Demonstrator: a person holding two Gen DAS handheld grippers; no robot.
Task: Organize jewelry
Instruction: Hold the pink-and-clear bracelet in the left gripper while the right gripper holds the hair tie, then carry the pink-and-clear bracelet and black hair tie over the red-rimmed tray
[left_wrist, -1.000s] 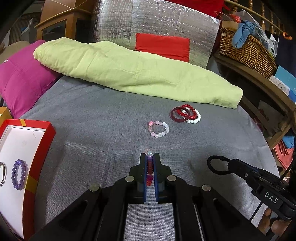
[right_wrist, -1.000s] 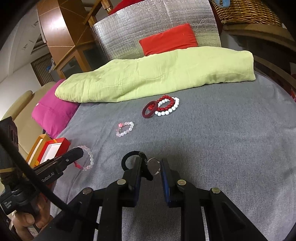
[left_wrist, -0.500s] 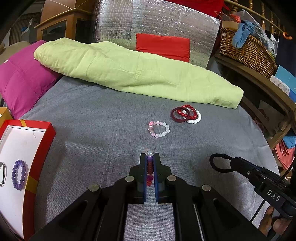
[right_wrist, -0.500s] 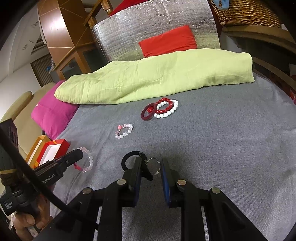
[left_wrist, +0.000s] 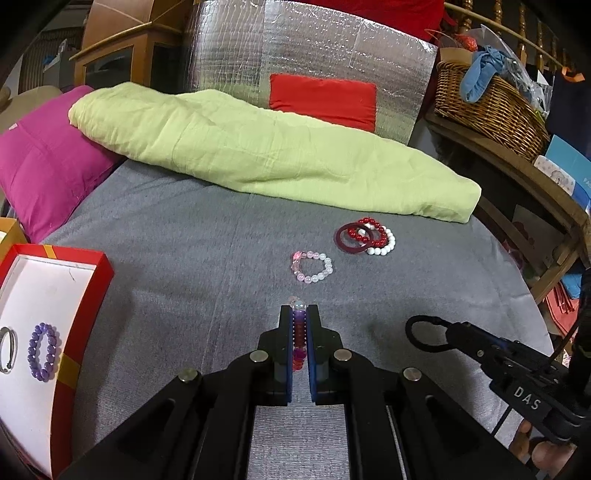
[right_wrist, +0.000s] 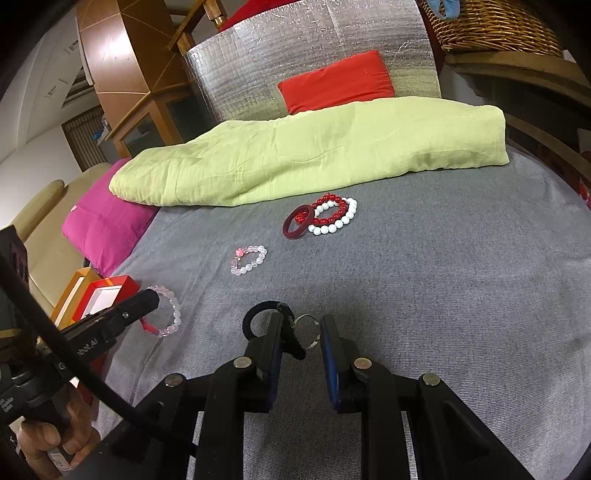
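1. The left gripper (left_wrist: 299, 317) has its jaws pressed together on a beaded bracelet (left_wrist: 299, 338), pale pink and clear in the right wrist view, which stands edge-on between the pads above the grey bedspread (left_wrist: 177, 243).
2. The right gripper (right_wrist: 301, 328) holds its jaws spread, with a small metal ring (right_wrist: 307, 330) in the gap between them; a black loop (right_wrist: 258, 315) sits at its left finger. Whether the ring touches a pad cannot be told.
3. A pink-and-white bead bracelet (left_wrist: 312, 266) lies flat on the bedspread, ahead of the left gripper and apart from it.
4. Farther back lie three overlapping pieces: a dark red bangle (left_wrist: 352, 238), a red bead bracelet (left_wrist: 371, 230) and a white bead bracelet (left_wrist: 384, 245).
5. A red-rimmed box (left_wrist: 94, 291) with a white floor stands at the left edge of the bedspread; inside lie a purple bead bracelet (left_wrist: 43, 351) and, beside it, a silver bangle (left_wrist: 8, 349).
6. A light green folded blanket (left_wrist: 266, 147) lies across the far side, with a magenta pillow (left_wrist: 40, 162) at its left end.
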